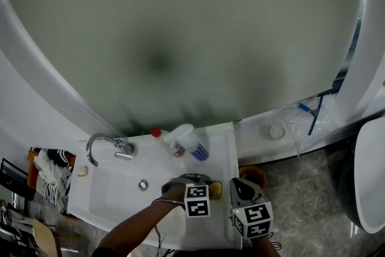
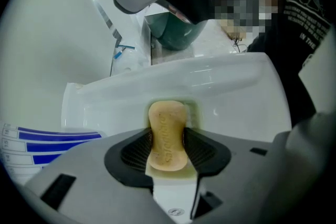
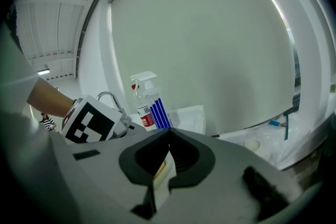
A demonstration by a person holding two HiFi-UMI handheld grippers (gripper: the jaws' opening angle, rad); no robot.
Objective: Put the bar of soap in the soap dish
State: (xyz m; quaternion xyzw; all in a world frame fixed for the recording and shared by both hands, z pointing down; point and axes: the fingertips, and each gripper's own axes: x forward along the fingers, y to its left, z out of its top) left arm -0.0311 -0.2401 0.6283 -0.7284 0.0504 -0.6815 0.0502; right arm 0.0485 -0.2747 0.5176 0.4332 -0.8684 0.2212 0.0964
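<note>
Left gripper view gives the relation that matters: the bar of soap (image 2: 167,139) is pinched across its narrow waist by the 2 dark fingers (image 2: 137,152) of the left gripper (image 2: 167,131), which are closed firmly on it. Its long axis runs straight out from the camera, in line with the fingers. Directly beneath and around it shows the yellow-green soap dish (image 2: 193,112), which sits on the flat white rim of the sink (image 2: 236,86). The dish looks lined up lengthwise with the bar. I cannot tell whether the soap's underside touches the dish floor or hangs just above it.

From the head view, the soap is a small tan patch at the sink's near right corner, just beside the left gripper's marker cube. The right gripper (image 3: 168,136) is just to the right of it, with its fingers (image 3: 191,157) brought together at the tips and holding nothing. A spray bottle (image 1: 183,141) stands near the back of the rim, apart from the dish.

My judgement is that the placing falls to the left gripper alone: a short settle downward, then parting the fingers sideways without dragging the bar off its axis.
</note>
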